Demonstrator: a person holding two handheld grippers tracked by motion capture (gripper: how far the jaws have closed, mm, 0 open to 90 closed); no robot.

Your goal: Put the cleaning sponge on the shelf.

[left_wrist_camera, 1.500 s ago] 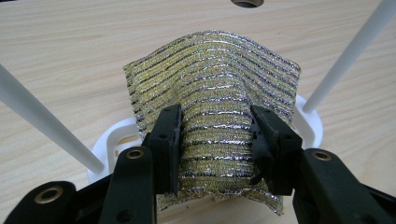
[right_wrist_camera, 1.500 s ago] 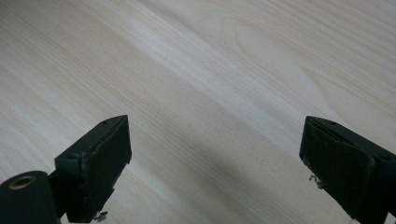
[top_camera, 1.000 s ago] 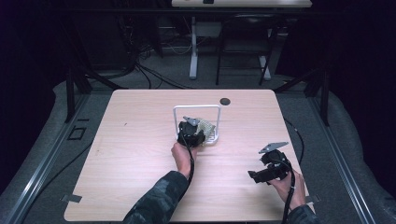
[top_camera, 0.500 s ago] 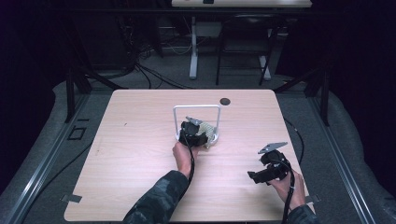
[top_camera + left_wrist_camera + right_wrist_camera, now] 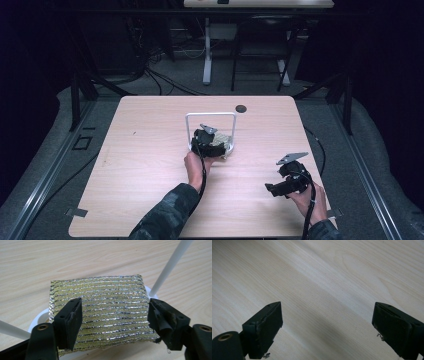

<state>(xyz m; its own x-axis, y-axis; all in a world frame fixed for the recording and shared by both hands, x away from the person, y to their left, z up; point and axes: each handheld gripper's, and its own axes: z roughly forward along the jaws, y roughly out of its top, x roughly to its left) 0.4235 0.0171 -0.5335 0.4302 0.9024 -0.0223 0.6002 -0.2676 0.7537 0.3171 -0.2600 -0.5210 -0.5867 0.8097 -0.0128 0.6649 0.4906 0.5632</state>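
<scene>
Gold and silver threads run in stripes across the scouring pad (image 5: 100, 312) that lies under my left tongs (image 5: 113, 315). My jaws there have just been opening: the left-hand one stands over the pad's near edge, the other hangs off its right side, and neither pad presses on it now, so I have it between them but ungripped. The scouring pad lies flat on a white stand (image 5: 38, 317), whose round base peeks out at the near left corner and behind the far right corner. Two thin white rods rise from that base, one slanting up to the top right, one running off the lower left.

From the high view my left tongs (image 5: 212, 142) sit at the middle of the wooden table (image 5: 145, 150), pointing into the white stand (image 5: 210, 116), whose hoop arches over them; the scouring pad (image 5: 226, 141) shows pale just to their right.

My right tongs (image 5: 327, 325) are wide apart with nothing between them, only bare light wood grain below. In the high view they (image 5: 285, 182) rest in my hand near the table's front right, well apart from the stand. A small dark round spot (image 5: 241, 108) sits near the table's far edge.
</scene>
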